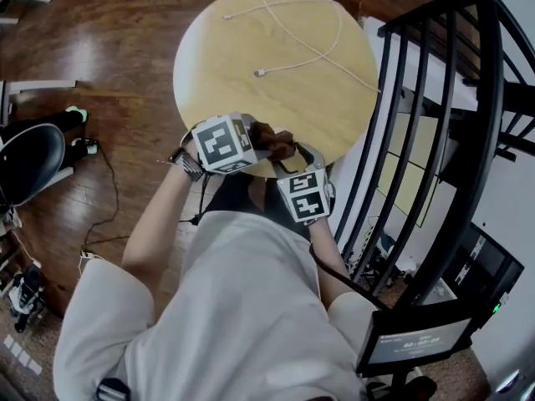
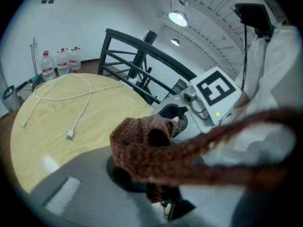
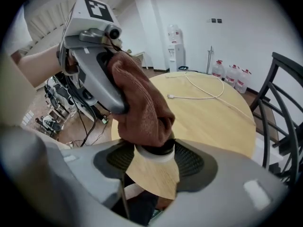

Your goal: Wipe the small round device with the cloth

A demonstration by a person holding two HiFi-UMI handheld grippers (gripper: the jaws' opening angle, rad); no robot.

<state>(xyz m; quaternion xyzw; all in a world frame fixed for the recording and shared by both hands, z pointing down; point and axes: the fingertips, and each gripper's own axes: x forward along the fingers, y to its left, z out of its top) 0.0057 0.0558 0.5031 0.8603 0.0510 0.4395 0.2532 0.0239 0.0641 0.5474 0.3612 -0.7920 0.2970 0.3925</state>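
The small round device, a white puck with a dark top, sits between the pads of my right gripper, which is shut on its sides just over the near edge of the round wooden table. A brown cloth is bunched on top of the device and covers most of it. My left gripper is shut on that cloth, and a blurred strip of it trails to the right. In the head view both grippers meet at the table's near rim: the left gripper, the right gripper and the cloth between them.
A white charging cable loops over the far half of the table. A black metal railing stands close on the right. A dark chair is on the floor at left. Water bottles line the far wall.
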